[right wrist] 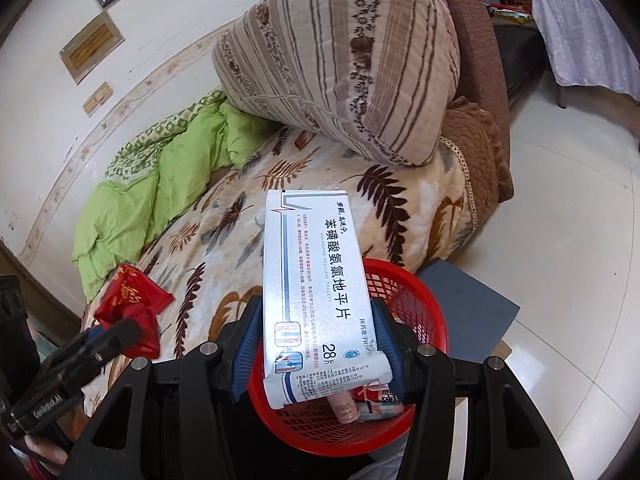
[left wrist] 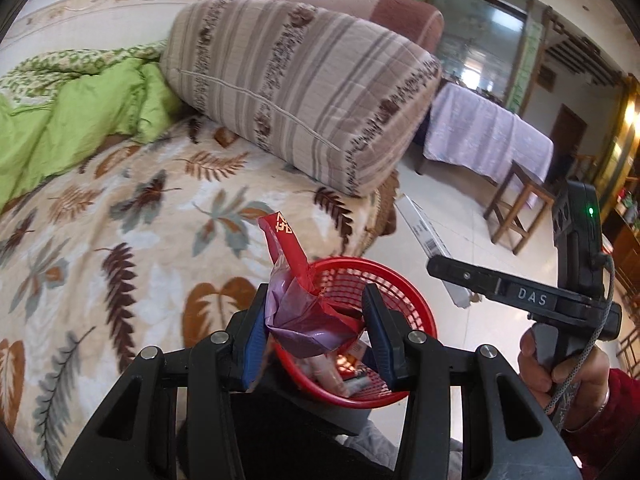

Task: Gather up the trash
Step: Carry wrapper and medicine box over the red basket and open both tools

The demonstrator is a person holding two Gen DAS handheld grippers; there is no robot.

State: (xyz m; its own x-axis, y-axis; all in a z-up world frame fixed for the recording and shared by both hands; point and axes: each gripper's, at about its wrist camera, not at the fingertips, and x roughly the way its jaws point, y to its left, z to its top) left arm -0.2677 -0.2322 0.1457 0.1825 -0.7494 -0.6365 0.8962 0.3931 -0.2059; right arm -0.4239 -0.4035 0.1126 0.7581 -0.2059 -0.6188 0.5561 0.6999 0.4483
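A red mesh basket (left wrist: 404, 292) with some trash in it sits at the bed's edge, also in the right wrist view (right wrist: 424, 304). My left gripper (left wrist: 316, 312) is over the basket with a crumpled red and purple wrapper (left wrist: 304, 312) between its blue pads; the wrapper touches the left pad, and a gap shows at the right pad. The wrapper also shows at the left of the right wrist view (right wrist: 132, 304). My right gripper (right wrist: 320, 344) is shut on a white tablet box (right wrist: 316, 280) and holds it over the basket.
The bed has a leaf-print blanket (left wrist: 120, 220), a green quilt (left wrist: 68, 120) and a large striped cushion (left wrist: 296, 92). A grey board (right wrist: 472, 304) lies under the basket. A table with a lilac cloth (left wrist: 484, 136) and a wooden stool (left wrist: 516, 208) stand on the tiled floor.
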